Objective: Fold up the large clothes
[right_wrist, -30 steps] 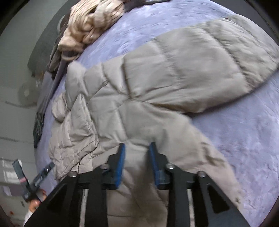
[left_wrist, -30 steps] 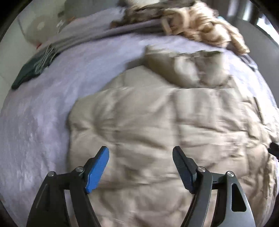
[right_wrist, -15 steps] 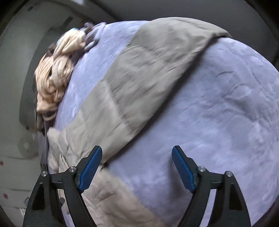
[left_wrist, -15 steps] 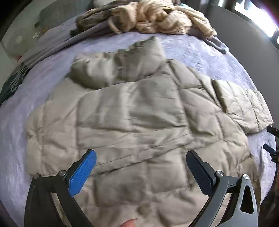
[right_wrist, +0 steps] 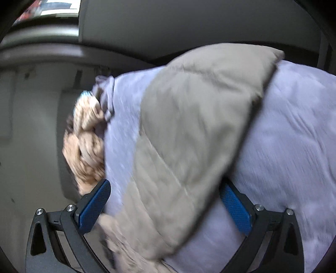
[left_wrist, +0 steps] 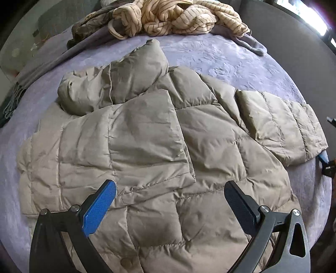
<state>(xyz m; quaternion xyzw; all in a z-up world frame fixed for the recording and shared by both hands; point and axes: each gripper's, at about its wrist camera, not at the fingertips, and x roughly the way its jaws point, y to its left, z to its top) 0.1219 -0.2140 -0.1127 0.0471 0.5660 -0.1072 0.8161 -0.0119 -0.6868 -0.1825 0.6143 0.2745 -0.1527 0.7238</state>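
A beige puffer jacket (left_wrist: pixel 159 147) lies spread on the lavender bed cover (left_wrist: pixel 220 56), hood toward the far side. One flap is folded across its body. Its sleeve (left_wrist: pixel 281 130) stretches out to the right. My left gripper (left_wrist: pixel 169 185) hovers open over the jacket's lower part, with nothing between its pads. In the right wrist view the sleeve (right_wrist: pixel 199 126) runs between the fingers of my right gripper (right_wrist: pixel 166 184). Its jaws are opening wide and the pads do not squeeze the fabric. The right gripper's blue pad (left_wrist: pixel 324 158) peeks in beyond the sleeve's cuff.
A pile of cream striped knitwear (left_wrist: pixel 178 16) and a grey garment (left_wrist: pixel 247 42) lie at the far end of the bed. A dark padded panel (left_wrist: pixel 289 48) borders the bed on the right. The knitwear (right_wrist: pixel 84 147) shows blurred at left in the right wrist view.
My left gripper opened wider and slid across the jacket toward its middle. My right gripper went from nearly shut over the jacket's body to wide open, rolled, and moved out along the sleeve.
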